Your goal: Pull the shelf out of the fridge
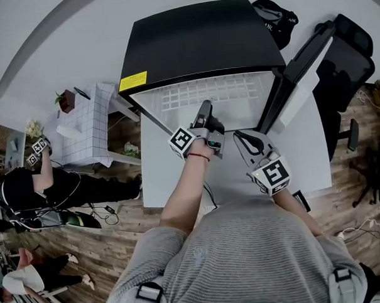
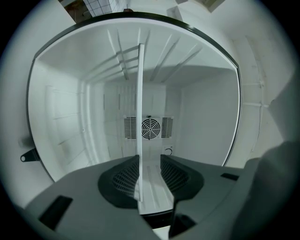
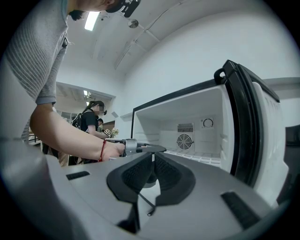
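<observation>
A white wall and a wood floor surround a black-topped fridge that stands with its door swung open to the right; a black chair sits beyond the door. In the head view the white gridded shelf lies inside the fridge near the top. The left gripper reaches in at its front edge and the right gripper hangs just outside, near the door. In the left gripper view the camera is turned on its side, so the shelf shows as a thin white strip running up the middle, with the round fan on the back wall behind it. The jaws stand wide apart with the shelf's edge between them: it is close to one pad, with a clear gap to the other, so it is released, not clamped. In the right gripper view the jaws are pressed together at their tips on nothing. Beyond them are the left gripper in the person's hand, the shelf low in the open fridge, and people in the background.
</observation>
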`<state>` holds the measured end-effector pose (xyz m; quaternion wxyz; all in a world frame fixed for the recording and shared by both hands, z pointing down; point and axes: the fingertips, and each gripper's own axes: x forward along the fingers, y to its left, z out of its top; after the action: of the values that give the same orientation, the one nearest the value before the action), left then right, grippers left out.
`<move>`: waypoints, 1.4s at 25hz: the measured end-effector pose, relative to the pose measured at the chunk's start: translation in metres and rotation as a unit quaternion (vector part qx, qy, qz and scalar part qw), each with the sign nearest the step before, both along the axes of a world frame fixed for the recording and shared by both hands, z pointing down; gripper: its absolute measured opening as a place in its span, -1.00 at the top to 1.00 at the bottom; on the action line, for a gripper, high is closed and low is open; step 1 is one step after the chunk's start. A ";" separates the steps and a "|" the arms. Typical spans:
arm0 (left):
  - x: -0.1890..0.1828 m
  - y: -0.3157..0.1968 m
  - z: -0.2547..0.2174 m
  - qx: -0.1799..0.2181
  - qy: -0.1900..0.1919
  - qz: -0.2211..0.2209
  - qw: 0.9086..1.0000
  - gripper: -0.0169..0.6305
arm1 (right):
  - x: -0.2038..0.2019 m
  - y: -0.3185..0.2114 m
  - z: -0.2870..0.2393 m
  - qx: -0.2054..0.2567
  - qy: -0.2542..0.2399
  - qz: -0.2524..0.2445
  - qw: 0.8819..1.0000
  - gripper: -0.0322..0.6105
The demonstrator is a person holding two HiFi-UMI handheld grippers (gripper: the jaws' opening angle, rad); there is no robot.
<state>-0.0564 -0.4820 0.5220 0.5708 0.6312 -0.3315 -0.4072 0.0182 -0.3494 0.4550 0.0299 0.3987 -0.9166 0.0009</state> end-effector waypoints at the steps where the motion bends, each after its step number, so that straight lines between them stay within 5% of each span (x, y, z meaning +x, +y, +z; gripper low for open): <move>1: -0.001 0.000 0.000 -0.002 -0.002 -0.002 1.000 0.55 | 0.000 -0.001 0.000 0.000 -0.001 0.000 1.000 0.86; 35: -0.015 -0.082 0.024 -0.041 0.001 -0.125 0.991 0.63 | 0.015 -0.003 0.013 -0.016 0.015 -0.002 1.000 0.86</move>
<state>-0.0718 -0.5636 0.5457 0.5412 0.5605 -0.4240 -0.4616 0.0336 -0.3520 0.4677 0.0497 0.3968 -0.9165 0.0097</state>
